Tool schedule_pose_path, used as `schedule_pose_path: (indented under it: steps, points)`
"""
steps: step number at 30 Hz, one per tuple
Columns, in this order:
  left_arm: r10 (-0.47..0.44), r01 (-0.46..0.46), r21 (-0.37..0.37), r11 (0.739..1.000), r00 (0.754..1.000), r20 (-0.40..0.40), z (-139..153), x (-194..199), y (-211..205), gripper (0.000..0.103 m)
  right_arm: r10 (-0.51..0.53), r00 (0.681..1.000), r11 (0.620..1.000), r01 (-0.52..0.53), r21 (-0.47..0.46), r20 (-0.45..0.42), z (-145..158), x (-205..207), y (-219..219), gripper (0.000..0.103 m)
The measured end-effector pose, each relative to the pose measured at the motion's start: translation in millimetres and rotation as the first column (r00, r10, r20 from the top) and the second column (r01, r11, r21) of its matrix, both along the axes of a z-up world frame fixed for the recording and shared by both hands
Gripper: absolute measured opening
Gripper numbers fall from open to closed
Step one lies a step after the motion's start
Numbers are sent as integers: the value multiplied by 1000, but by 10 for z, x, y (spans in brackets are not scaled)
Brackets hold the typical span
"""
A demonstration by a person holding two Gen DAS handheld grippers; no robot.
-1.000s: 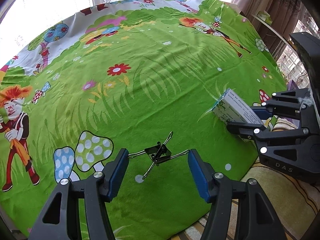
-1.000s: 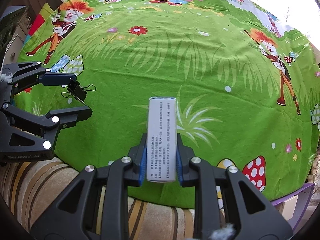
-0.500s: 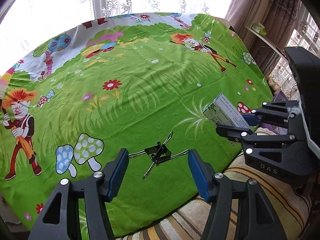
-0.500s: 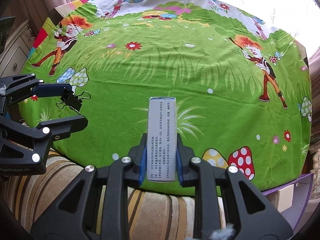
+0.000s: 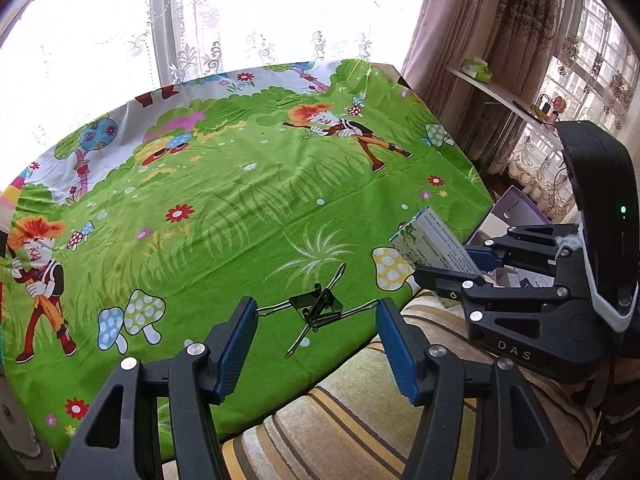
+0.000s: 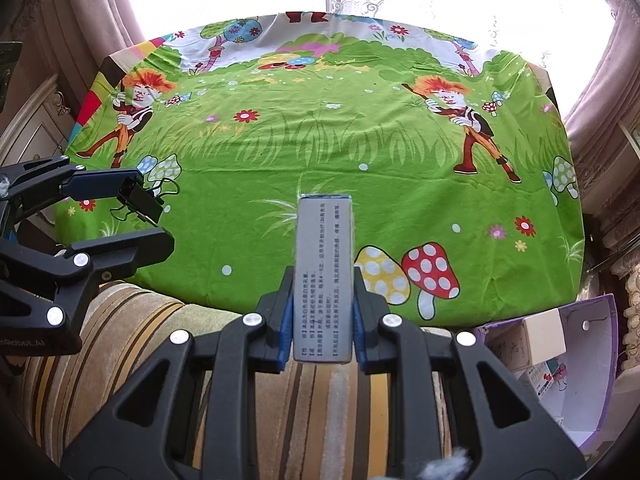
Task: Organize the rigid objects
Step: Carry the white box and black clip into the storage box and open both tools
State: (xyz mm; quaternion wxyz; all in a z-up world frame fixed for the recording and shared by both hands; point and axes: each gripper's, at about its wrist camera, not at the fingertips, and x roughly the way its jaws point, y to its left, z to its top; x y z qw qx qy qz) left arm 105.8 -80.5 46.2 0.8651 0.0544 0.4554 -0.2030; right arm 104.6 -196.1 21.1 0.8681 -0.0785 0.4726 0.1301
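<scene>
Left gripper: black two-finger claw with blue ribbed pads, jaws set partway apart and clamped on a cluster of black metal binder clips with wire handles; the wire handles reach out to both pads and the clips hang between them above the near edge of the cloth.
Left gripper from the right wrist view: the clips sit between the upper blue pad and the lower black finger, at the left edge of the picture.
Right gripper: black claw of the same build, jaws drawn tight on a narrow grey-and-white cardboard box printed with small text; the pads press its two long sides near the lower end, and the box stands up along the fingers.
Right gripper from the left wrist view: the box pokes out tilted toward the cloth, its green-and-white end face in sight.
Surface: bright green cartoon-print cloth with mushrooms, flowers and orange-haired figures, spread over a table.
Near side: striped beige and brown cushion lies under both grippers, just against the edge of the cloth.
Right of table: open purple cardboard box with smaller cartons inside, beside the cloth's lower right corner.
Background: lace curtains over bright windows, pinkish drapes to the side.
</scene>
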Motion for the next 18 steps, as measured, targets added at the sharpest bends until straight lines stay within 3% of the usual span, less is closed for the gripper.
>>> schedule_pose_path:
  steps: [11, 18]
  points:
    - [-68, 70, -71, 995, 997, 21, 219, -411, -570, 62, -120, 990, 992, 117, 40, 70, 281, -518, -702, 28]
    - [-118, 116, -140, 983, 993, -11, 228, -587, -1046, 62, -287, 955, 957, 283, 61, 75, 302, -858, -1469, 28]
